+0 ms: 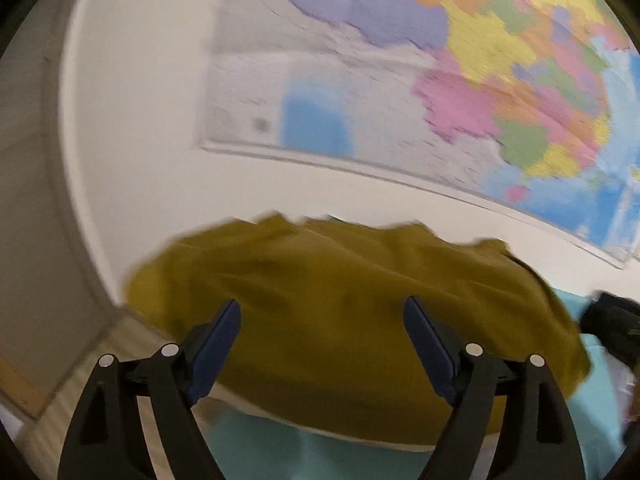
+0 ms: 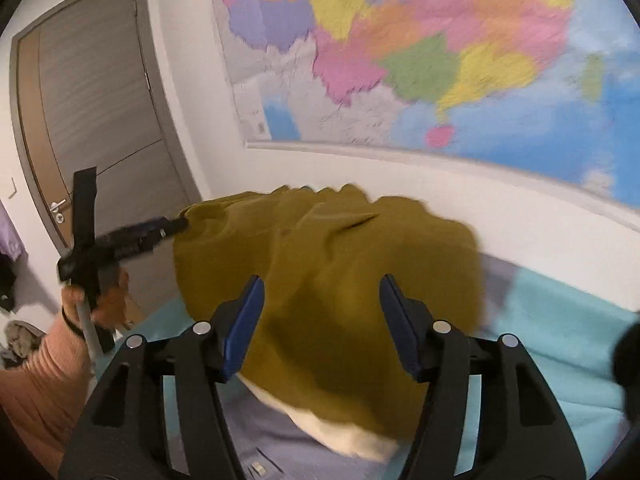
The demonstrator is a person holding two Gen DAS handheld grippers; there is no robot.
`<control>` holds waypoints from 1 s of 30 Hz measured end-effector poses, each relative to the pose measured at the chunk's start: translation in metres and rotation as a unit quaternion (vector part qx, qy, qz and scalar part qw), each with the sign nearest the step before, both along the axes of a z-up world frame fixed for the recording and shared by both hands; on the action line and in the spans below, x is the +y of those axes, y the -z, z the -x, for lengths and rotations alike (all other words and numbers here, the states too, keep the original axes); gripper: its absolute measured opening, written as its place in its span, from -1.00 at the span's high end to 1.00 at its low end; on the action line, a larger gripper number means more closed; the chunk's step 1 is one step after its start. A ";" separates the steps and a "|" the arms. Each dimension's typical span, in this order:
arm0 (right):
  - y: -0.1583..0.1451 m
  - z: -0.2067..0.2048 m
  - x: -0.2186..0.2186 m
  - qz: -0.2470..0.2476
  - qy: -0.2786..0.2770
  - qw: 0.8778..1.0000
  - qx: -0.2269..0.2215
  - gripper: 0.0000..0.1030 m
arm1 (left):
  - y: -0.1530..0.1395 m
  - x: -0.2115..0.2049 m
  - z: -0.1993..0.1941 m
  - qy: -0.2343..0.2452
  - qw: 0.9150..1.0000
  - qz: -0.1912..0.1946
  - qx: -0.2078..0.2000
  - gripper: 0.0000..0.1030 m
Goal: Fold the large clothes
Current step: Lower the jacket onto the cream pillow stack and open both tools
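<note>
A mustard-yellow garment [image 2: 320, 280] hangs bunched above a bed [image 2: 560, 320] spread with pale blue, before a wall map [image 2: 400, 60]. The right tongs [image 2: 322, 320] stand wide apart, holding nothing. The left tongs [image 1: 322, 344] look equally spread in their own view; seen from the right, their tip meets the cloth's upper corner, grip unclear. The fabric appears soft, light and floppy; corners or hem edges look the best holds.
</note>
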State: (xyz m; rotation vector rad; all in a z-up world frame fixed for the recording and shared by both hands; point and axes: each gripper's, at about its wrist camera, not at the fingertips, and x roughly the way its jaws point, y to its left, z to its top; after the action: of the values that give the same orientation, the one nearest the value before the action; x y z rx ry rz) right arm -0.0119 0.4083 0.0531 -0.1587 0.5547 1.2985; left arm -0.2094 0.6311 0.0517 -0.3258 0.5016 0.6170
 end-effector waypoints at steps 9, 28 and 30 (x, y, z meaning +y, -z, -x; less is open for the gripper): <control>0.056 -0.027 0.034 0.052 0.018 0.996 0.064 0.11 | 0.058 -0.009 -0.035 0.001 0.999 -0.002 0.051 -0.59; 0.055 0.006 0.017 0.054 -0.001 0.998 0.018 -0.18 | 0.043 -0.076 -0.046 0.025 0.996 -0.057 0.069 -0.71; 0.054 0.008 0.016 0.053 -0.002 0.998 0.016 -0.26 | 0.044 -0.080 -0.046 0.020 0.995 -0.060 0.071 -0.72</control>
State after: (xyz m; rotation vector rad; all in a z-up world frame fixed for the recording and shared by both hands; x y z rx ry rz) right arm -0.0198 0.4246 -0.0009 -0.2269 0.6509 1.2789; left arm -0.1633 0.5514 0.0082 -0.1590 0.6036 0.6310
